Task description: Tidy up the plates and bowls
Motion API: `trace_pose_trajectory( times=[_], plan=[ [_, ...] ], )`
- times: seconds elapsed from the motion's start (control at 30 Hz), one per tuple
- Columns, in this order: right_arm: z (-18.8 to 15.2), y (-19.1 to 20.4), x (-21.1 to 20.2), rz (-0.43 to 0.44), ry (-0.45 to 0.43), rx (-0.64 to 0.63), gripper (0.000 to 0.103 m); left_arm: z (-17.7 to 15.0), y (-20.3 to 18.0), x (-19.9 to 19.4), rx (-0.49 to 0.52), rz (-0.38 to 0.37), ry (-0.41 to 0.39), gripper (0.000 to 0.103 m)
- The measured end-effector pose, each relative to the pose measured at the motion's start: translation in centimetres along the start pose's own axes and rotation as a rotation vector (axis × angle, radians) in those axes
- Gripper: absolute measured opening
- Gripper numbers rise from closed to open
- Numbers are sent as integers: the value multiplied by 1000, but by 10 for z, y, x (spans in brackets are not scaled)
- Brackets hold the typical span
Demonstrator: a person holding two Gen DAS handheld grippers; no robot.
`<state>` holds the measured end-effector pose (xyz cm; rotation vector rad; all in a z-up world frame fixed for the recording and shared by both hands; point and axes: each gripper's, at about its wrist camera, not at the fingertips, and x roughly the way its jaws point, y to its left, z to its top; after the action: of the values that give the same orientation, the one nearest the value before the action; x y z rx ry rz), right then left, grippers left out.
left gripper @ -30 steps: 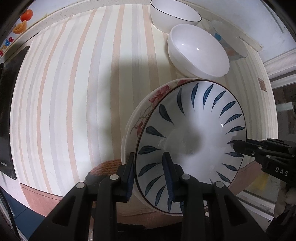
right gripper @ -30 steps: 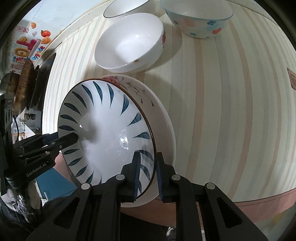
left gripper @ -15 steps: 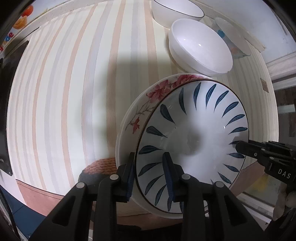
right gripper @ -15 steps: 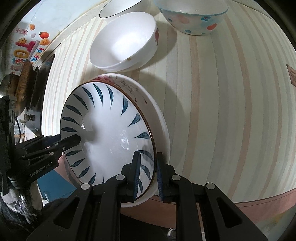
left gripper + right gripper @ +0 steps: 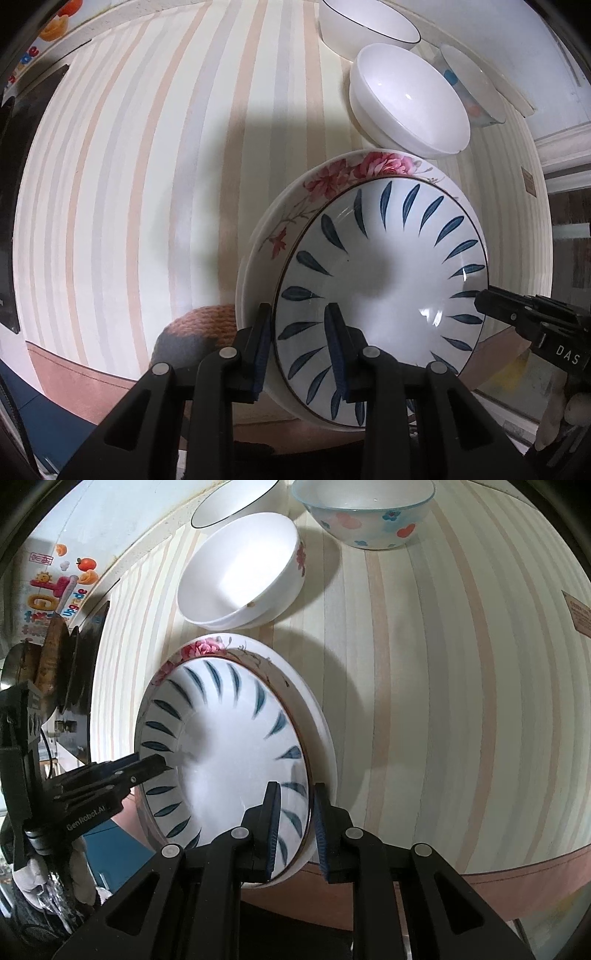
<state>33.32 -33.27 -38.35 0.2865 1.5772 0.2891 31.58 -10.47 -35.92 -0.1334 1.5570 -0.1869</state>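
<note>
Striped table [image 5: 147, 184] beneath everything. At its near edge, rose-rimmed plate [image 5: 295, 206] with the blue-leaf plate [image 5: 388, 280] nested on top, both overhanging that edge. Beyond the pair, two stacked white bowls [image 5: 240, 572], then a flowered bowl [image 5: 365, 520]. Left gripper [image 5: 297, 347] clamped across both rims; right gripper [image 5: 295, 827] likewise pinching the opposite side. Likely mid-carry of the stack; next, probably setting it flat farther onto the table, then releasing both together.
</note>
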Motion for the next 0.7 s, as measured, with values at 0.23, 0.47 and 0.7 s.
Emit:
trace_pose_trajectory(
  times=[0.23,0.47,0.7],
  plan=[
    [-8,6,-19,5,-42,-17,21,-19,-10,-41,15,28,-66,26],
    [-37,36,-89,28,-168,-70,21,-49,-31,-119,35,5,-155,27],
    [-84,64,-148,39,-262,-131,21,-79,-54,-163,47,38,-208,27]
  ],
)
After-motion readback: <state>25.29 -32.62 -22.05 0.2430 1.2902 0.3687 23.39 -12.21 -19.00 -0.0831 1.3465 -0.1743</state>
